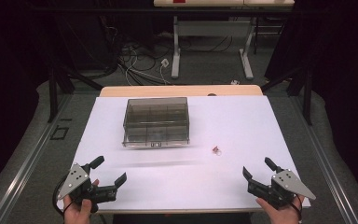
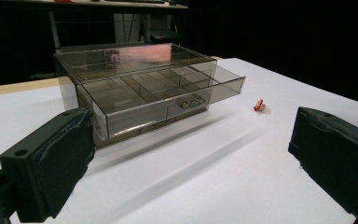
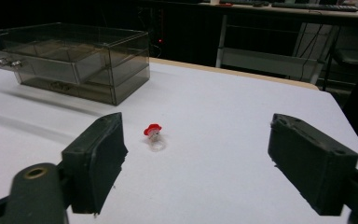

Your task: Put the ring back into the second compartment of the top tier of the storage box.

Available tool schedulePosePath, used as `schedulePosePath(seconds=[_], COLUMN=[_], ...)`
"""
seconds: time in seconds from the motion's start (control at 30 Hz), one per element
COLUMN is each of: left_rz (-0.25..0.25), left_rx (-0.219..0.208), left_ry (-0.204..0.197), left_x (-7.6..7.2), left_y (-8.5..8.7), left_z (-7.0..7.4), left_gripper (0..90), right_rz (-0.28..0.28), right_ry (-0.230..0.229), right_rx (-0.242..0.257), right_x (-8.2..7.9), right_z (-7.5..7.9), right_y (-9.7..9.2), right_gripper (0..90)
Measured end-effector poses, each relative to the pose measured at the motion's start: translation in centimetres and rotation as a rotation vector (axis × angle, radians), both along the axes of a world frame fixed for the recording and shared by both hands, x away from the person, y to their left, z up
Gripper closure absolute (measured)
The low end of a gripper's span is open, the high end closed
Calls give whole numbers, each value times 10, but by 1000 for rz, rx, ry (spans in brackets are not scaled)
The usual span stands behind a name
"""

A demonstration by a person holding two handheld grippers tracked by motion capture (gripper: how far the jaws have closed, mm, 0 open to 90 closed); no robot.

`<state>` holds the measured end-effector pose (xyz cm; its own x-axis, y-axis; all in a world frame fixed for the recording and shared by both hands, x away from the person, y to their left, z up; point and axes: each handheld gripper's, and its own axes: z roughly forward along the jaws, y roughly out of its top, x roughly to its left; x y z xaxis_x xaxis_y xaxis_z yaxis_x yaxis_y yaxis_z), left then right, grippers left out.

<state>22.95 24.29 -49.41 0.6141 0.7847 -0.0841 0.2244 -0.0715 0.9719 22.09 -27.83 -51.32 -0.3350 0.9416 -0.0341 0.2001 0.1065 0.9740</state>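
Observation:
A smoky clear plastic drawer box [image 1: 156, 120] stands at the table's far middle, its upper drawer [image 2: 161, 93] pulled partly out and divided into compartments. A small clear ring with a red top [image 1: 216, 150] lies on the white table, right of the box; it is also in my left gripper view [image 2: 260, 106] and right gripper view [image 3: 154, 135]. My left gripper [image 1: 109, 170] rests near the front left edge, open, nothing between its jaws. My right gripper [image 1: 257, 167] sits at the front right, open and empty, pointed toward the ring.
The white table top [image 1: 182, 177] has a wooden strip along its far edge. Beyond it a desk frame [image 1: 212, 42] and loose cables lie on the floor. Dark curtains close in both sides.

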Motion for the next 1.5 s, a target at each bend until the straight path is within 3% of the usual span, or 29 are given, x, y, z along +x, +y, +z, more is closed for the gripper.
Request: schedulePosePath(seconds=[0.3, 0.47, 0.57, 0.77, 0.93, 1.2, 1.5], left_rz=[5, 13, 18, 29, 37, 43, 40], left_rx=[5, 0, 6, 4, 8, 10, 12], left_ry=[5, 11, 9, 9, 11, 15, 15], left_x=[-6, -10, -13, -16, -16, -16, -16], left_y=[3, 5, 7, 9, 8, 9, 8], left_z=[-1, -2, -1, -1, -2, -3, -3], left_gripper=[8, 9, 9, 9, 9, 9, 9], right_rz=[17, 45, 75, 102, 131, 164, 165], right_ry=[6, 48, 106, 130, 118, 76, 105], right_rx=[1, 1, 12, 2, 15, -10, -32], right_x=[7, 16, 21, 25, 30, 43, 56], right_z=[-1, -2, -3, -3, -4, -2, -5], right_y=[6, 9, 13, 18, 21, 27, 34], right_gripper=[226, 291, 330, 336, 332, 304, 309])
